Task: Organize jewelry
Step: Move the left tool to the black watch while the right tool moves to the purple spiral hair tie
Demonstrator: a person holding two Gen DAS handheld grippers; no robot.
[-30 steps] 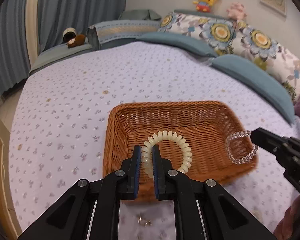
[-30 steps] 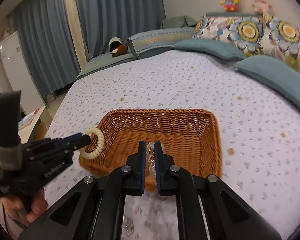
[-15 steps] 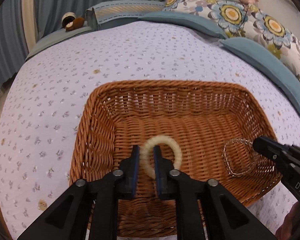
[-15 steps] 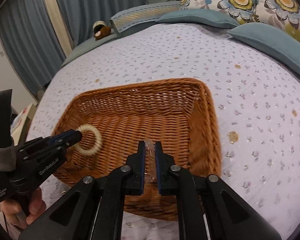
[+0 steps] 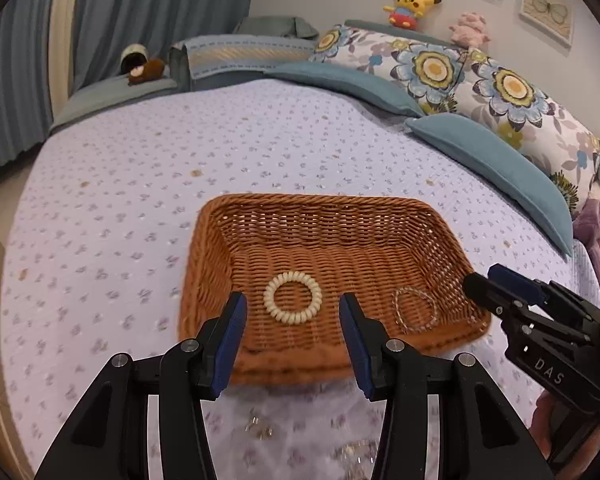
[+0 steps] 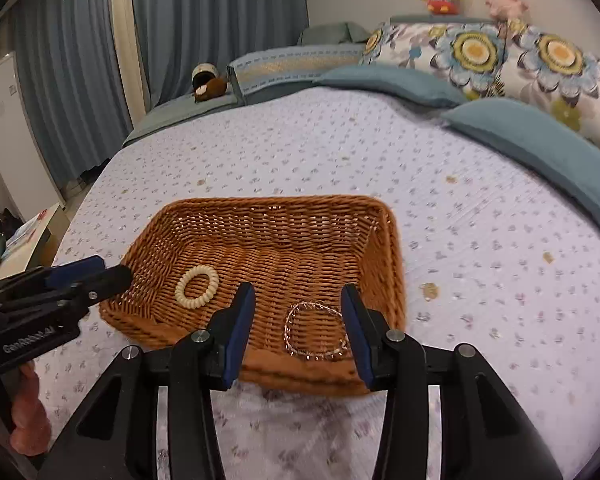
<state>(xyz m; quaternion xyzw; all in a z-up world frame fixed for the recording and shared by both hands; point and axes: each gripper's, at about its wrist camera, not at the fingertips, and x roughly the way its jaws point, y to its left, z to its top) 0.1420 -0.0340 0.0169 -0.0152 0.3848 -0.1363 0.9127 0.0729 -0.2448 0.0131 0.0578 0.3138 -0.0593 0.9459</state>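
We held our left gripper (image 5: 292,326) with its blue-padded fingers spread wide and nothing between them, hovering above the near edge of the wicker basket (image 5: 324,208). The cream spiral hair tie (image 5: 293,297) lay flat on the woven floor of the basket, on its left half, framed in the gap between the fingers but touched by neither.

Our right gripper (image 6: 298,322) was likewise spread wide and empty, poised over the near right part of the basket (image 6: 276,204). The clear beaded bracelet (image 6: 314,330) lay as a loose loop on the basket floor near the front right corner; its right side ran close by the right finger, and we could not tell whether they touched. In the right wrist view the hair tie (image 6: 197,287) sat well apart from the bracelet, toward the left wall, with the tip of the left gripper (image 6: 112,278) at the basket's left rim.

From the left wrist view the bracelet (image 5: 415,306) rested near the right wall, beside the tip of the right gripper (image 5: 488,284).

The basket stood on the bed (image 5: 140,184), whose cover was lilac with small flowers. A few small metallic pieces (image 5: 260,430) lay on the cover just in front of the basket, too blurred to identify.
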